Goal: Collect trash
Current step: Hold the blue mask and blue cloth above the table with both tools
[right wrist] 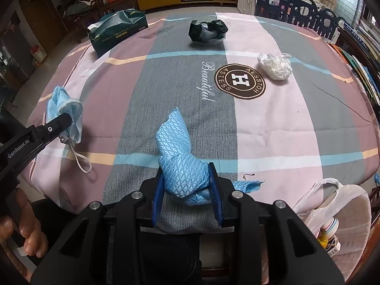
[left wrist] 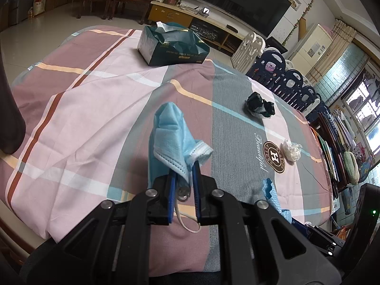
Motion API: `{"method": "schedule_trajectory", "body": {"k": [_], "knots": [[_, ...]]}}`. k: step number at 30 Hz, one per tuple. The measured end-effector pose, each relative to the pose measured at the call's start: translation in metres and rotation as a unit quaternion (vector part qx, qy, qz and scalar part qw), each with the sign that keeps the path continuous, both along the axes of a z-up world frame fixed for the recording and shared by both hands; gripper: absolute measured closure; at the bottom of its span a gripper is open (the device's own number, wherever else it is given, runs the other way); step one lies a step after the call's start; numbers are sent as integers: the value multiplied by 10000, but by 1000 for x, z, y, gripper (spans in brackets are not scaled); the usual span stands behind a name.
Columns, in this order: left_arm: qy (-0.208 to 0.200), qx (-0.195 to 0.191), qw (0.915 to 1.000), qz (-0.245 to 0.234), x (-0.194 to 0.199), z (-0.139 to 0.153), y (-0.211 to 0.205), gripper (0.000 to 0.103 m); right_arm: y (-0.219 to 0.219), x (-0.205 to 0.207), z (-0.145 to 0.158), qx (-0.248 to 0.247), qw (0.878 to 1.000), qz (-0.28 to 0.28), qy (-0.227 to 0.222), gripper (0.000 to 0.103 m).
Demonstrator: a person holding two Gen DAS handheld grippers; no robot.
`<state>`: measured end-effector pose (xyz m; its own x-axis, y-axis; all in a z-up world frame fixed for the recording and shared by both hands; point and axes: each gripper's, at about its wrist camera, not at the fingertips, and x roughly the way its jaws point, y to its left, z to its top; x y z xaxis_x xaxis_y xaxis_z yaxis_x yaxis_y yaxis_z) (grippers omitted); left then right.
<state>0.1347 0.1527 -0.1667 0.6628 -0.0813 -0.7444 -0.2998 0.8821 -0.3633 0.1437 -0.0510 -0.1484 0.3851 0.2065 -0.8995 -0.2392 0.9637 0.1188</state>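
Note:
My left gripper [left wrist: 184, 173] is shut on a crumpled blue face mask [left wrist: 171, 140], held just above the checked tablecloth; its white ear loop [left wrist: 187, 223] hangs down. The mask [right wrist: 65, 116] and left gripper also show at the left of the right wrist view. My right gripper [right wrist: 187, 185] is shut on a blue textured cloth [right wrist: 180, 156] near the table's front edge. A crumpled black plastic wrapper [right wrist: 207, 32] lies far centre. A crumpled white plastic wad [right wrist: 275, 66] lies to the right of the brown logo.
A dark green tissue box [right wrist: 117, 30] stands at the far left of the table [right wrist: 285, 123]. A white plastic bag [right wrist: 337, 213] with packaging inside hangs at the table's near right edge. Chairs, a playpen fence and a TV cabinet surround the table.

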Motion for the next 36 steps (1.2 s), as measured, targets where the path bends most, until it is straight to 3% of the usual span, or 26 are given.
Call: {"method": "schedule_trajectory", "body": {"k": [36], "knots": [[-82, 2, 10000, 49, -4, 1, -1, 90, -2, 1, -7, 44, 9999, -61, 138, 68]]}}
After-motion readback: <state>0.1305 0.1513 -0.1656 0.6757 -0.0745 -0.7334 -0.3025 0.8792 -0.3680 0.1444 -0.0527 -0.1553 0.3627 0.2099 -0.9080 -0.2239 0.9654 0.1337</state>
